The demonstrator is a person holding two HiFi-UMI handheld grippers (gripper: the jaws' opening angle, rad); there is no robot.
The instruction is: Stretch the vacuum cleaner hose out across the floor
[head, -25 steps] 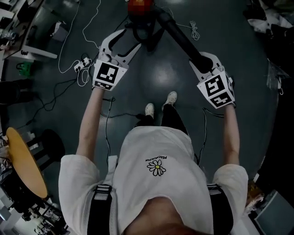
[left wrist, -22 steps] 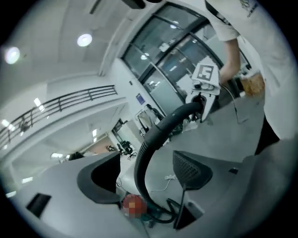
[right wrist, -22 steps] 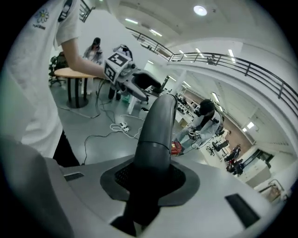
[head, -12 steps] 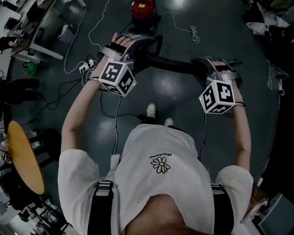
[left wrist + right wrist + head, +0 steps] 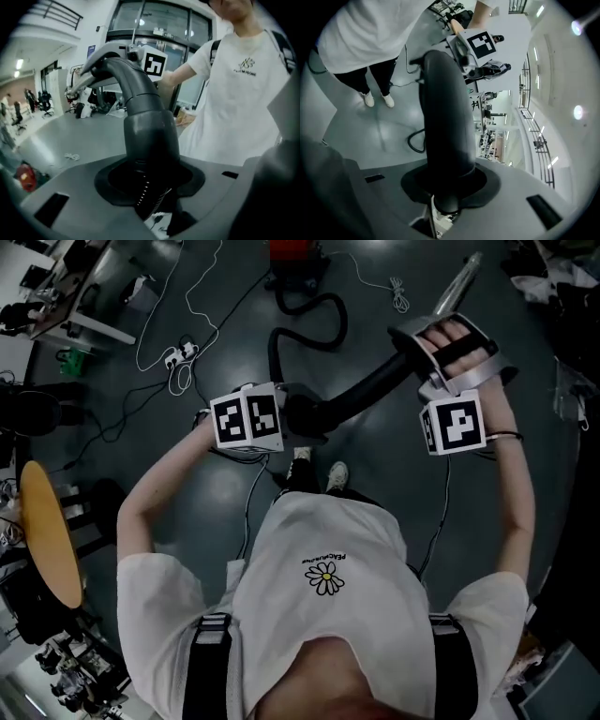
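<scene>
Right gripper point(image 5: 446, 187): clamped tight on curved handle pipe point(image 5: 375, 385). Left gripper point(image 5: 150, 185): jaws just closing round hose cuff point(image 5: 150, 136), seemingly gripping. Ribbed hose point(image 5: 314, 315) loops over floor point(image 5: 394, 460) toward red canister point(image 5: 295, 251). Hose light, springy and kink-prone, so hold rigid ends, not ribs.

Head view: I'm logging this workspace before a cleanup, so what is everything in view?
vacuum cleaner: one, red, floor at top centre
hose: one, black, curling from the vacuum cleaner up to both grippers
metal tube: one, silver, beyond the right gripper
cables: several, white, floor upper left
round table: one, orange-brown, left edge
shoes: two, white, below the hose
left gripper: one, white, jaws just closing on the hose
right gripper: one, white, shut on the hose
</scene>
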